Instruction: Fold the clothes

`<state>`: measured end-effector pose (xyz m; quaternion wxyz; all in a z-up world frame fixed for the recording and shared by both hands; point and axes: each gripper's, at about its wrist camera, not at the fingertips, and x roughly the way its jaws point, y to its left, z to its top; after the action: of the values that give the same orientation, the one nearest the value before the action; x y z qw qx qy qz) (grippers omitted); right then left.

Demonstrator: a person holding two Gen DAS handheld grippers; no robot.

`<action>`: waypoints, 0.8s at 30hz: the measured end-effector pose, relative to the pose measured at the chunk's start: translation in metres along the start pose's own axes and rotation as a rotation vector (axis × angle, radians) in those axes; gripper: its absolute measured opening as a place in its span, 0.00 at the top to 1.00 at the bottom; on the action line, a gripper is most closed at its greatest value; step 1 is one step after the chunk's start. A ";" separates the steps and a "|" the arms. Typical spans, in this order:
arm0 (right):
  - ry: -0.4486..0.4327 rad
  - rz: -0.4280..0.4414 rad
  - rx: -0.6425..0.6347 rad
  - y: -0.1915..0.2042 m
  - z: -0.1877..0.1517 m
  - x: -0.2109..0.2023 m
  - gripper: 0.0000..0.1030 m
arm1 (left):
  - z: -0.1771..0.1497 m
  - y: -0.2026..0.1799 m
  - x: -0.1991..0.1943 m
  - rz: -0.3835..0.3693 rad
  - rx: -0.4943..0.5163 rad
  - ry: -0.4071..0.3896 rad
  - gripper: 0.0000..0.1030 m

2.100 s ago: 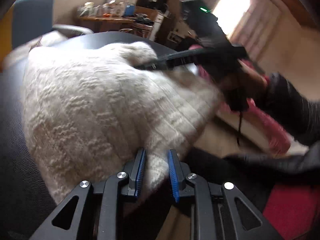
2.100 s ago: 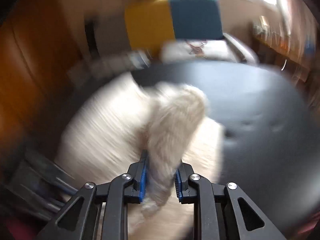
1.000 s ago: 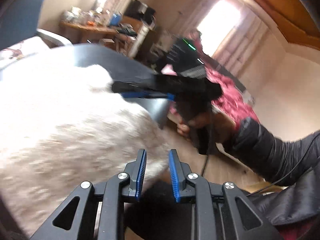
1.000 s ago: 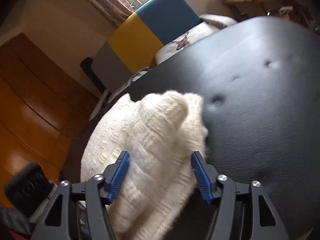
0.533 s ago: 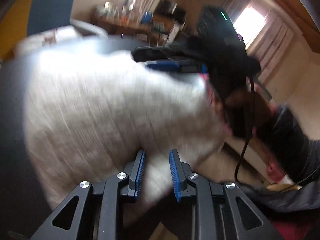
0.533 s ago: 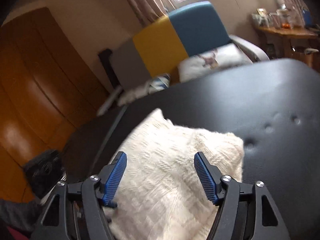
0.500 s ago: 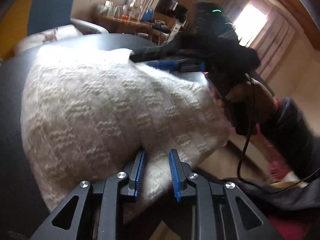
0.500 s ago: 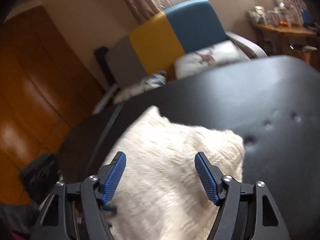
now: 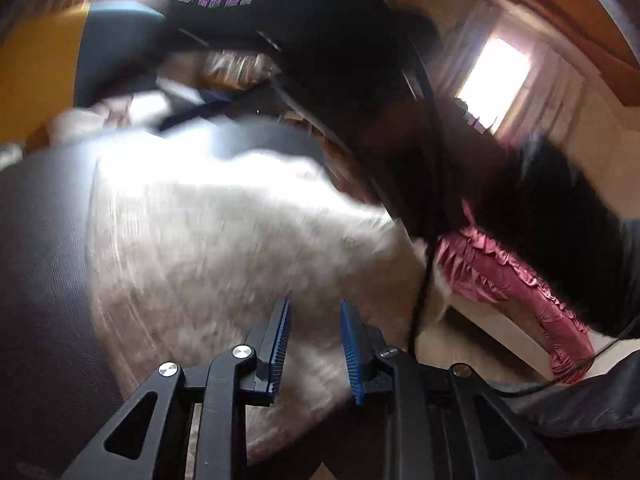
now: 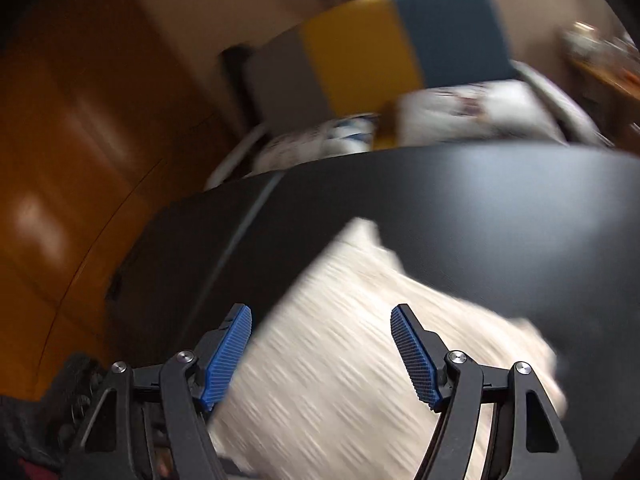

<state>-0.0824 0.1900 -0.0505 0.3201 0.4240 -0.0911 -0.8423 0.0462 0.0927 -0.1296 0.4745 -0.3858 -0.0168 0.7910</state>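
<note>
A cream knitted sweater (image 9: pixel 208 232) lies folded on the black padded table (image 9: pixel 40 260). My left gripper (image 9: pixel 314 304) is at its near edge, jaws narrow, shut on the sweater hem, with white knit showing between the blue pads. In the right wrist view the sweater (image 10: pixel 352 344) lies under my right gripper (image 10: pixel 320 308), which hangs open above it and holds nothing. In the left wrist view that gripper's dark body is blurred, with its fingers (image 9: pixel 192 110) over the sweater's far edge. Both views are motion-blurred.
A chair with a grey, yellow and blue back (image 10: pixel 360 52) and a white cushion (image 10: pixel 472 112) stands beyond the table (image 10: pixel 480 208). An orange wooden wardrobe (image 10: pixel 80 120) fills the left. To the right are a pink ruffled cloth (image 9: pixel 512 280), a person's dark sleeve (image 9: pixel 540 200) and a hanging cable (image 9: pixel 428 240).
My right gripper let go of the sweater fold, opened wide and drew back above it. The left gripper kept its hold on the hem. Both cameras are now swinging.
</note>
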 end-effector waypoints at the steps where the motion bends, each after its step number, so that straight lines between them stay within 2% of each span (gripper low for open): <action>1: 0.030 0.032 -0.022 0.006 0.010 0.018 0.29 | -0.005 0.004 0.007 -0.005 -0.020 0.025 0.76; 2: 0.078 0.059 -0.032 0.009 0.018 0.039 0.29 | -0.009 0.008 0.014 -0.010 -0.040 0.051 0.76; 4: 0.230 0.045 -0.034 0.004 0.022 0.089 0.29 | -0.014 0.006 0.013 0.002 -0.020 0.027 0.77; 5: 0.310 -0.003 -0.039 -0.002 0.020 0.115 0.29 | -0.014 0.008 0.014 0.001 -0.033 0.022 0.77; 6: 0.353 -0.065 -0.051 -0.010 0.017 0.134 0.31 | -0.014 0.009 0.014 -0.001 -0.046 0.017 0.77; 8: 0.349 -0.068 -0.059 -0.016 0.017 0.149 0.32 | -0.019 0.012 0.010 -0.019 -0.054 0.010 0.77; 13: 0.354 -0.095 -0.104 -0.008 0.015 0.149 0.32 | -0.022 0.009 0.005 -0.005 -0.050 0.001 0.77; 15: 0.338 -0.086 -0.093 -0.010 0.014 0.147 0.32 | -0.016 0.013 0.003 -0.013 -0.098 -0.019 0.76; 20: 0.258 -0.053 -0.044 -0.013 0.014 0.127 0.29 | -0.005 0.024 -0.028 -0.004 -0.183 -0.115 0.74; 22: 0.193 -0.035 -0.018 -0.014 0.012 0.102 0.28 | 0.000 0.030 -0.045 0.005 -0.213 -0.158 0.73; 24: 0.115 -0.014 0.007 -0.015 0.009 0.071 0.20 | 0.007 0.039 -0.060 0.014 -0.234 -0.197 0.73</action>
<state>-0.1269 0.1571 -0.0976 0.3173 0.4735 -0.0724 -0.8185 0.0281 0.0280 -0.1049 0.4166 -0.3590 -0.1528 0.8211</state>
